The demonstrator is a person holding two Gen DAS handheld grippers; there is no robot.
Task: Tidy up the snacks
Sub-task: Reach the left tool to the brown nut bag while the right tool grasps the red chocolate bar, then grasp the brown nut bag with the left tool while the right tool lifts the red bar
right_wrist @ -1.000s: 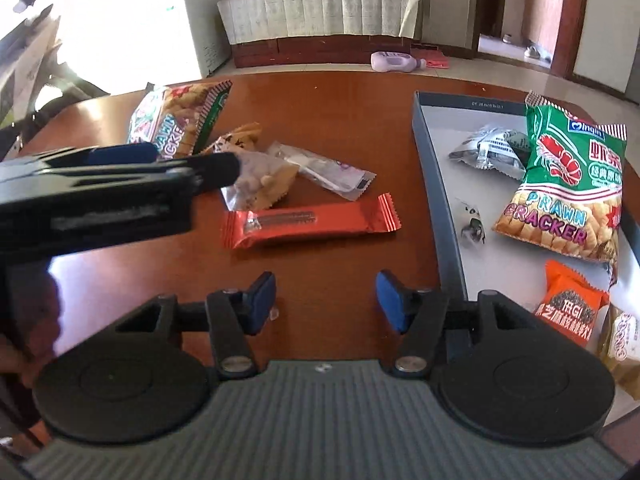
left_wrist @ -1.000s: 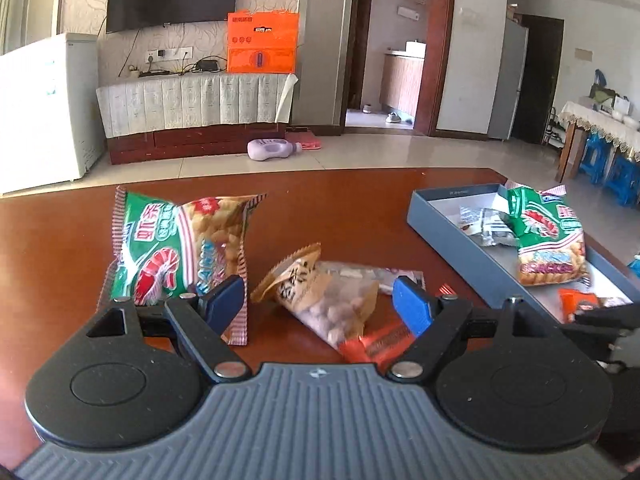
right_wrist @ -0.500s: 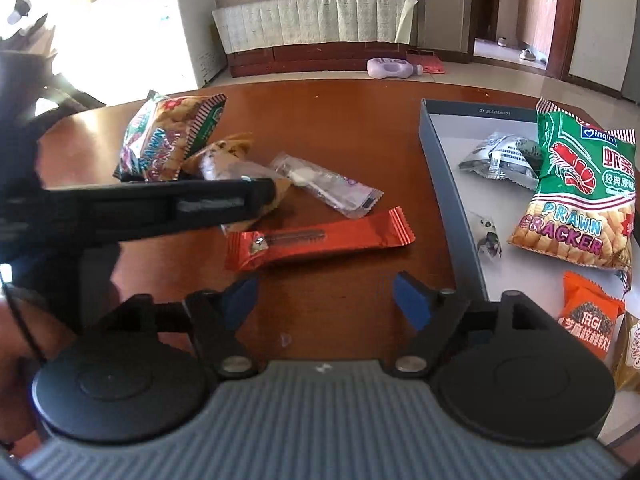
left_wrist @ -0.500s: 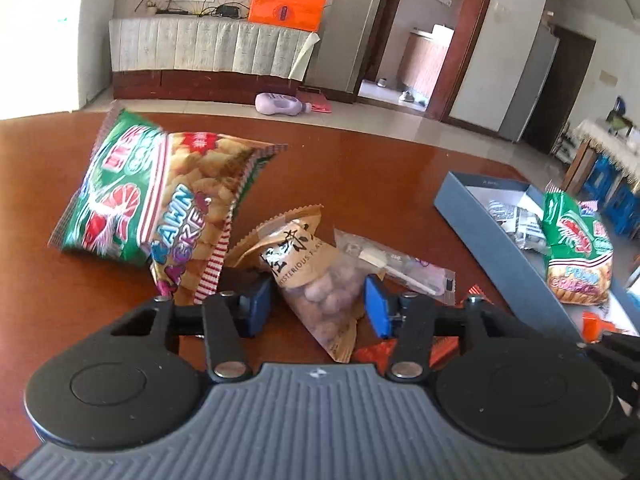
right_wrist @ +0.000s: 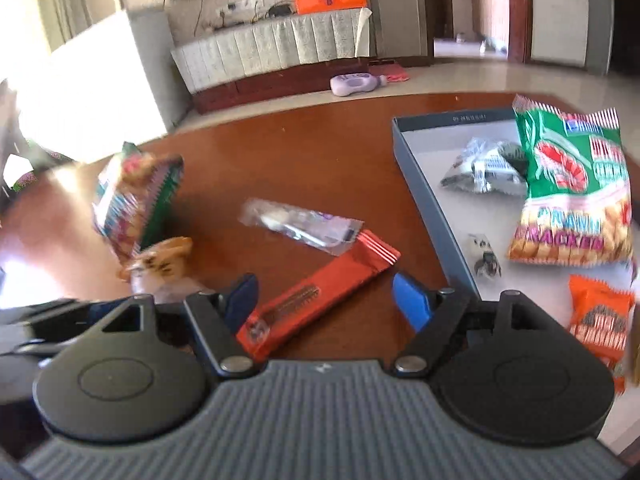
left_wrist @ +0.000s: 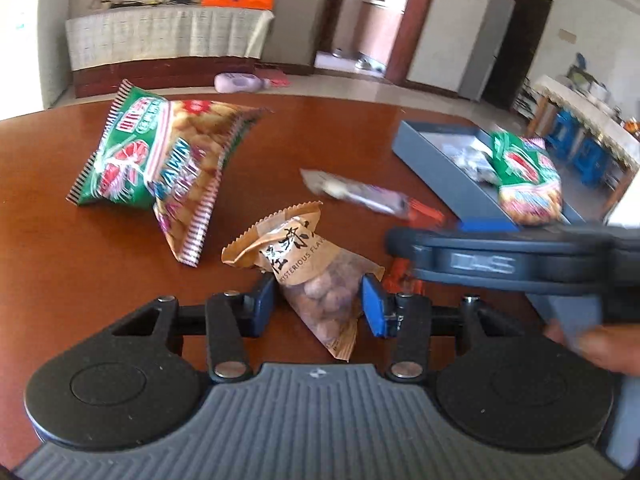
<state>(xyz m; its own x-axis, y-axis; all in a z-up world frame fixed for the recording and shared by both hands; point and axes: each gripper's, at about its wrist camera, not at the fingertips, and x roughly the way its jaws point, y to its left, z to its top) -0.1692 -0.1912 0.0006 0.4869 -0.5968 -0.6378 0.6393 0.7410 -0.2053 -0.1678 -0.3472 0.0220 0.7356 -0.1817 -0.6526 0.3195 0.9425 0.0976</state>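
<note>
On the brown table (left_wrist: 320,136), seen from my left wrist, my left gripper (left_wrist: 318,306) straddles the peanut packet (left_wrist: 308,276); its jaws stand about half open with the packet's clear lower half between the blue pads (left_wrist: 372,312). The left pad looks against the wrapper and the right one beside it, but I cannot tell whether they press. Beyond lies a green prawn cracker bag (left_wrist: 156,160), to the right a clear sachet (left_wrist: 356,192), and further right the grey box (left_wrist: 436,160) with another cracker bag inside. My right gripper's arm crosses the view at right, over the red bar.

From my right wrist, my right gripper (right_wrist: 324,300) hangs over the red snack bar (right_wrist: 316,292), which lies slantwise on the table with its near end between my fingers. The jaws stand wide and are closing, the pads clear of the wrapper. The box (right_wrist: 424,192) sits just right of it, holding crackers (right_wrist: 572,184), a silver packet (right_wrist: 484,168) and an orange packet (right_wrist: 600,316).
</note>
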